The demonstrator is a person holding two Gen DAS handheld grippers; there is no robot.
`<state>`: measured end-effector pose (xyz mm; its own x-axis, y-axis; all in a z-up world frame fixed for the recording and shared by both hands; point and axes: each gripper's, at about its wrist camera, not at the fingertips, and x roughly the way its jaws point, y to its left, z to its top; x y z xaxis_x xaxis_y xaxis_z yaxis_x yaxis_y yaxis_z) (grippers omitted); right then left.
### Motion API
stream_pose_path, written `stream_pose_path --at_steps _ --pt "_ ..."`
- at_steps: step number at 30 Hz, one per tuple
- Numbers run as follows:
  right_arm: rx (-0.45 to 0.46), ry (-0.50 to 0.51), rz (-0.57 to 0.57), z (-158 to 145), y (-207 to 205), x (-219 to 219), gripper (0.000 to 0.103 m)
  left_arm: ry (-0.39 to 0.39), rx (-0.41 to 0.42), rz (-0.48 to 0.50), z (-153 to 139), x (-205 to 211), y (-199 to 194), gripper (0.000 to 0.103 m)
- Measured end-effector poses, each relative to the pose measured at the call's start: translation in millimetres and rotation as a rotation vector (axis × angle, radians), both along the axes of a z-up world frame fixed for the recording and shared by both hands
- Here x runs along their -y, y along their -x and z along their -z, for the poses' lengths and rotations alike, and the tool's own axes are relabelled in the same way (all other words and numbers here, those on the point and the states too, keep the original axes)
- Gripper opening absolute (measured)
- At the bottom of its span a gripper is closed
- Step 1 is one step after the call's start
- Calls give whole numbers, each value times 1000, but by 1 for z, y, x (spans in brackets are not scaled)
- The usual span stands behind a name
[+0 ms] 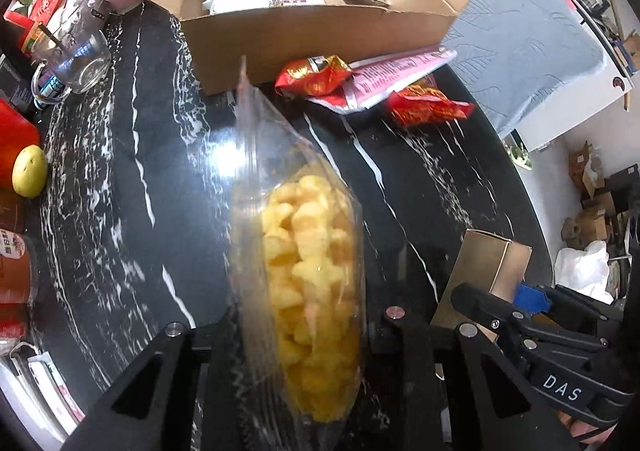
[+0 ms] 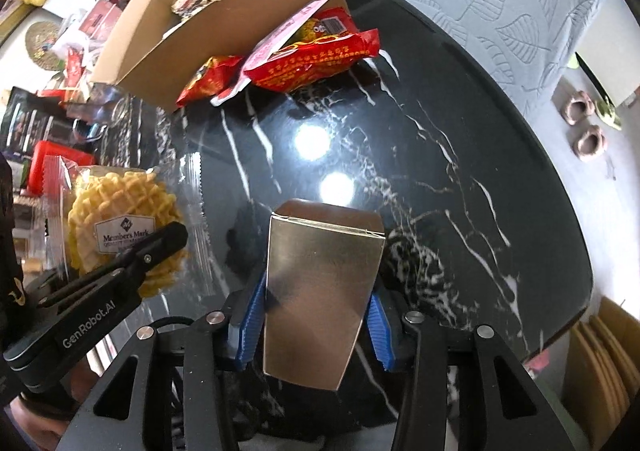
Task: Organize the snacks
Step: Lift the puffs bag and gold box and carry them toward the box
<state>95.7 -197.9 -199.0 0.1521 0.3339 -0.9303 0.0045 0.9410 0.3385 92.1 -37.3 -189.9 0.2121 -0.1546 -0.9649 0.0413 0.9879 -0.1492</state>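
Note:
My left gripper (image 1: pixel 304 331) is shut on a clear bag of yellow waffle snacks (image 1: pixel 308 263), held above the black marble table (image 1: pixel 140 179). The same bag (image 2: pixel 124 223) shows at the left of the right wrist view, with the left gripper (image 2: pixel 160 247) on it. My right gripper (image 2: pixel 316 315) is shut on a small gold box (image 2: pixel 320 291), which also shows at the right of the left wrist view (image 1: pixel 484 267). An open cardboard box (image 1: pixel 312 31) holding several snack packets stands at the far side. Red packets (image 1: pixel 316 75) and a pink packet (image 1: pixel 396 79) lie in front of it.
A glass mug (image 1: pixel 80 59), a yellow fruit (image 1: pixel 30 171) and cluttered packages line the table's left side. A chair with a grey leaf-pattern cover (image 1: pixel 520 31) stands beyond the table's right edge. Cardboard boxes (image 1: pixel 596 207) sit on the floor.

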Motion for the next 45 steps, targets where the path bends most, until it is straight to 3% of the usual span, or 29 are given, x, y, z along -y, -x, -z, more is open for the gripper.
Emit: stream_pose_path --at_steps 13,26,34,45 --pt "63 -24 -41 -32 40 -6 45 30 71 46 -42 -5 51 26" --pt "147 -62 -43 -66 68 -20 45 48 152 76 -76 -11 69 26" --pt "199 -75 -68 -87 62 -30 45 53 199 76 -97 -16 62 26" --pt "276 -71 -115 -123 23 -32 45 63 290 48 -133 -17 27 26"
